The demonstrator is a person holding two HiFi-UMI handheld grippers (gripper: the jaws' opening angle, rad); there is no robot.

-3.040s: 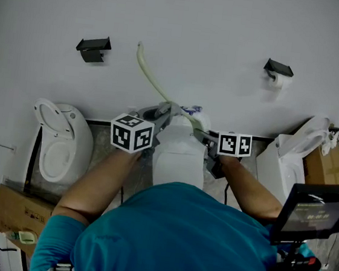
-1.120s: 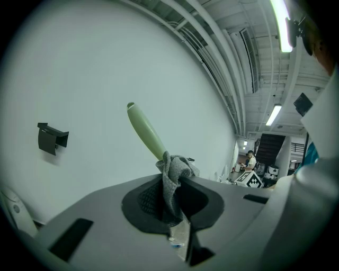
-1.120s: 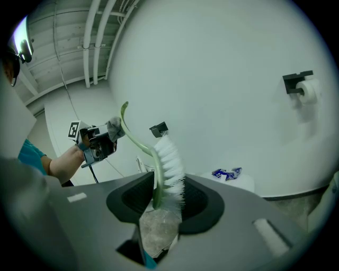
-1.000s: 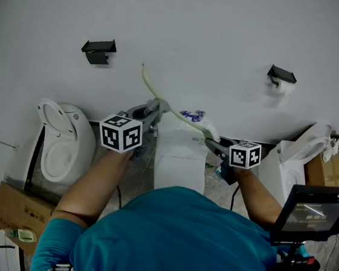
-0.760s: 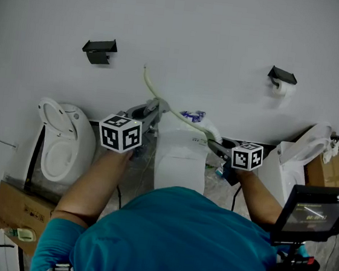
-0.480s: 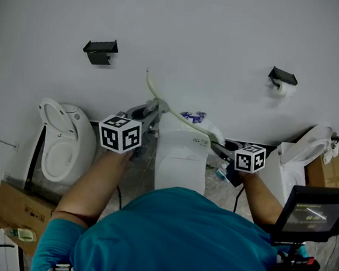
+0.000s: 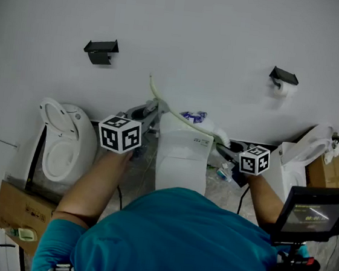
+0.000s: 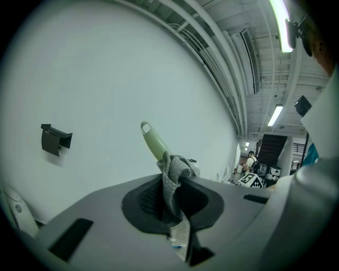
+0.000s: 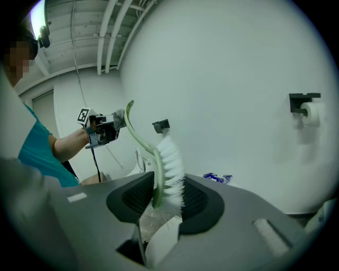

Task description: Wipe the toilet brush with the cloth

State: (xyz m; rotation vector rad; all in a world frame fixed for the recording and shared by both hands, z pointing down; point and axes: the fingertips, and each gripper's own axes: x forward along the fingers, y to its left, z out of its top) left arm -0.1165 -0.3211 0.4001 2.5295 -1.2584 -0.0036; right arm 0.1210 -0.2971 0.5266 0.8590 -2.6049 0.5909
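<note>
At the bottom of the head view we see the person's teal shirt (image 7: 175, 242), with both forearms reaching up the frame. The left hand-held gripper (image 8: 170, 197) sits left of centre. Its jaws are clamped on the grey cloth (image 8: 173, 172), which is bunched around the pale green handle of the toilet brush (image 8: 153, 142). The handle tip projects past the cloth toward the wall.

The right hand-held gripper (image 9: 164, 198) sits right of centre and lower in the frame. Its jaws are closed on the brush head, with the white bristles (image 9: 172, 159) and the green spine pressed between the pads. The brush spans the gap between the two grippers, above a white toilet tank (image 7: 182, 157) at frame centre.

An open toilet (image 7: 59, 143) stands at the left. Beyond, the white wall (image 7: 200, 26) carries a black bracket (image 7: 101, 51) at upper left and a toilet roll holder (image 7: 283, 78) at upper right.
</note>
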